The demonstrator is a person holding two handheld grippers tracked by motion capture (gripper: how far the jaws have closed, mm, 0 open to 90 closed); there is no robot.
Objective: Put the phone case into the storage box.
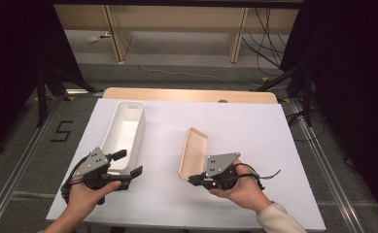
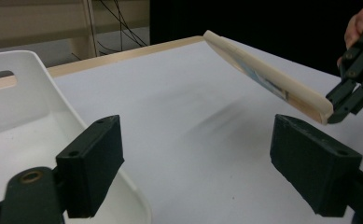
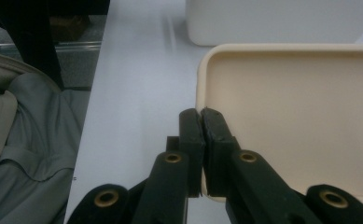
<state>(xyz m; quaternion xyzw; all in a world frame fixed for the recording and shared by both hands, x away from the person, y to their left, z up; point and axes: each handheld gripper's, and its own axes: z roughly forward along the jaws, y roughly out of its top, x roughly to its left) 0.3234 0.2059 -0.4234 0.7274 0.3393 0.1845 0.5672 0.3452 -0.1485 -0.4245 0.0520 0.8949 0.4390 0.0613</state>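
While the table was white: two grippers worked.
Left gripper: jaws spread, beside the white bin.
Right gripper: clamped on the tilted beige lid rim.

Floor marking: the numeral "5" in black, on the grey floor at about 9 o'clock from the table. No other legible text.
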